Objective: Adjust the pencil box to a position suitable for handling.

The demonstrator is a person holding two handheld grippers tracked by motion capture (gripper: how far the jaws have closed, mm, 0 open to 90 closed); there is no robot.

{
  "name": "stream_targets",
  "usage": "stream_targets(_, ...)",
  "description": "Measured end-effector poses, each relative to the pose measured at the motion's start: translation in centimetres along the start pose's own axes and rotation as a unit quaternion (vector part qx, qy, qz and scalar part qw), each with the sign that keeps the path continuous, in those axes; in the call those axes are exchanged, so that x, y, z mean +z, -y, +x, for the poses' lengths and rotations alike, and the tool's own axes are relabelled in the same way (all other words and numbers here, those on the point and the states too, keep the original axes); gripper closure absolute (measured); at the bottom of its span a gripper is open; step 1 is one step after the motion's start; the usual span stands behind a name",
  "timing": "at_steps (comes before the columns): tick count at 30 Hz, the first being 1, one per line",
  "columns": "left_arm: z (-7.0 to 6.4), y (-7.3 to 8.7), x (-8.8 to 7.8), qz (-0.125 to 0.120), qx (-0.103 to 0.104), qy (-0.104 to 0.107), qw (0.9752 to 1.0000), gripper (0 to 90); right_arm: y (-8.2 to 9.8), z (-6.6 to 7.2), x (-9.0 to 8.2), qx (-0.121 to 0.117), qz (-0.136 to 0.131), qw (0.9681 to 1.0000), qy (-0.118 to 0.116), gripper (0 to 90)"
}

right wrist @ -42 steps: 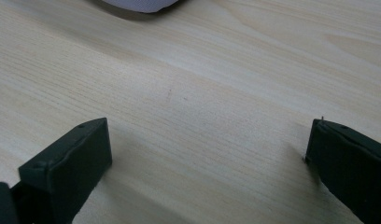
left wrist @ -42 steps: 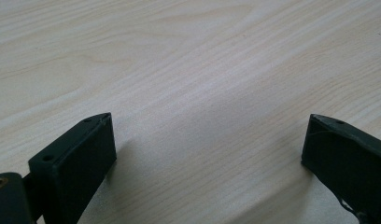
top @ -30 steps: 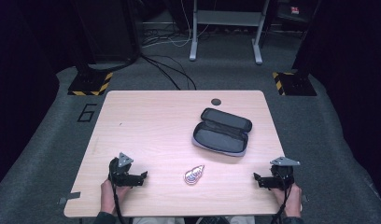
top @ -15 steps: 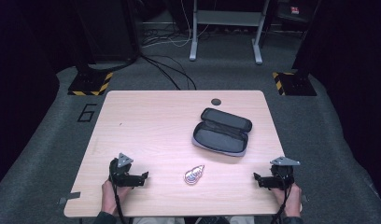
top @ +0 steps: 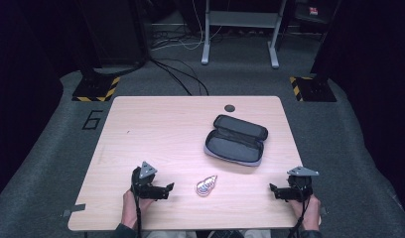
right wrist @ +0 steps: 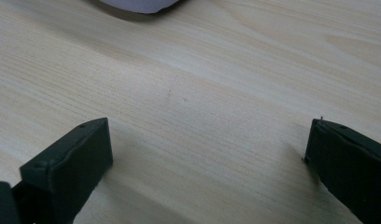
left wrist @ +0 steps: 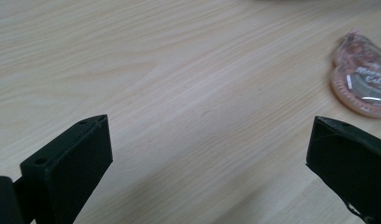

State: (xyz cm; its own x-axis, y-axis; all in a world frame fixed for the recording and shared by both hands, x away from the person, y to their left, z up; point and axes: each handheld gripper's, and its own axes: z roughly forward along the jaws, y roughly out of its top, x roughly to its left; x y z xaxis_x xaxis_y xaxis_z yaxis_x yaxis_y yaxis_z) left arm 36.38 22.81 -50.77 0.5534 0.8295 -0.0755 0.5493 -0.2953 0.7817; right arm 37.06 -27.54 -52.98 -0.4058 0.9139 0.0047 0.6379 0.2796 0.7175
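The wooden table (top: 156, 129) sits in the middle of the high view, its whole upper left half bare. The left gripper (top: 163, 188) rests near the bottom edge at lower left and the right gripper (top: 277, 191) near the lower right corner, close to both the right and bottom edges. Between them, low in the frame and nearer the left gripper, lies a small pink tape dispenser (top: 206, 185) with open wood all around it. An open grey pencil case (top: 236, 139) lies right of centre, above the right gripper, and a small dark round spot (top: 230, 107) sits near the top edge.

The left gripper view adds detail the high view lacks — the dispenser (left wrist: 363, 77) at upper right shows a silvery label with lettering too blurred to read. Its jaws stand spread wide over bare wood. In the right gripper view the jaws are likewise spread wide, gripping nothing — a pale edge of the case (right wrist: 137, 5) shows at the top
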Motion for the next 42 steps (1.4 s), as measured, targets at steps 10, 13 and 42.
stream_targets(10,-3.2,-1.4,1.8,0.011,0.043,0.037,0.9983,0.3,0.0,0.0,0.0,-0.002,-0.001,1.0,0.0,0.4)
stream_targets(13,-4.0,-1.8,2.3,0.015,0.048,0.057,0.9971,0.3,0.0,0.0,0.0,-0.002,0.0,1.0,-0.001,0.4)
stream_targets(42,-8.7,-3.2,6.9,0.036,0.085,0.105,0.9902,9.0,0.0,0.0,0.0,-0.002,-0.002,1.0,-0.001,0.9)
